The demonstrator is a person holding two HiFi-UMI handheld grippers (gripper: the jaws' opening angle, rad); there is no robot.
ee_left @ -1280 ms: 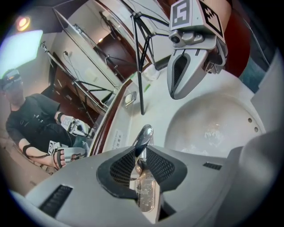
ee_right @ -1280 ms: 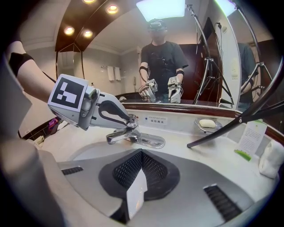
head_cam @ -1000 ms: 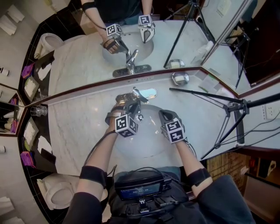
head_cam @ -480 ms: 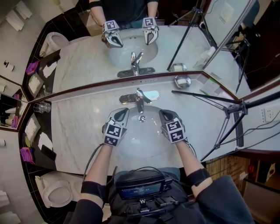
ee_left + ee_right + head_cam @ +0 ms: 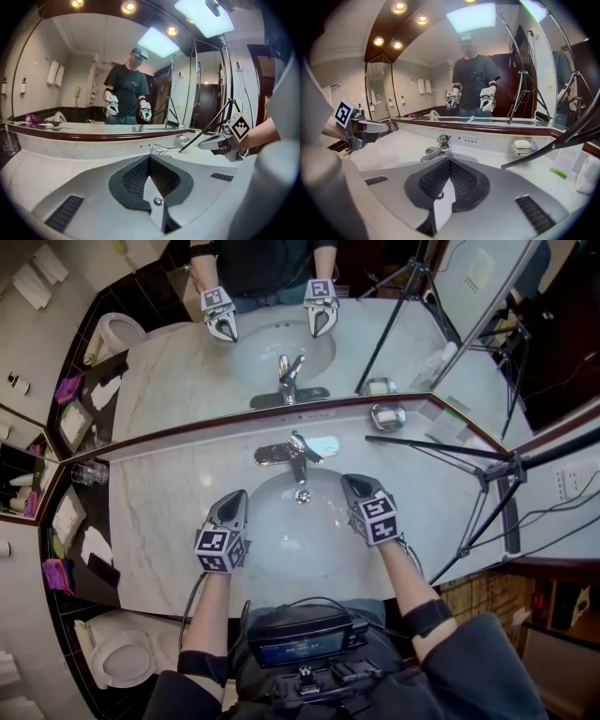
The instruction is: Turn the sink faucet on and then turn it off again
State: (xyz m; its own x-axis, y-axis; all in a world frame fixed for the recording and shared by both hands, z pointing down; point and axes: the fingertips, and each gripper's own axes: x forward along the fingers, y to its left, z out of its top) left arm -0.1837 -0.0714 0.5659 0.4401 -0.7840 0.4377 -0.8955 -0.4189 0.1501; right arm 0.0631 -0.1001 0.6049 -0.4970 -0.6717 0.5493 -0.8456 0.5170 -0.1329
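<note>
Faucet (image 5: 294,457) untouched, at far side of sink (image 5: 281,563).
Left hand-held gripper (image 5: 236,497) and right hand-held gripper (image 5: 349,482) both closed, empty, nearer; right looks closer to lever (image 5: 307,446).

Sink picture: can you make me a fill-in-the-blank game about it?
The left gripper and right gripper both have their fingers ____.
The soap dish sits on the faucet's ____ side.
The glass stands at the counter's far ____ end.
Missing words: shut, right, left.
</note>
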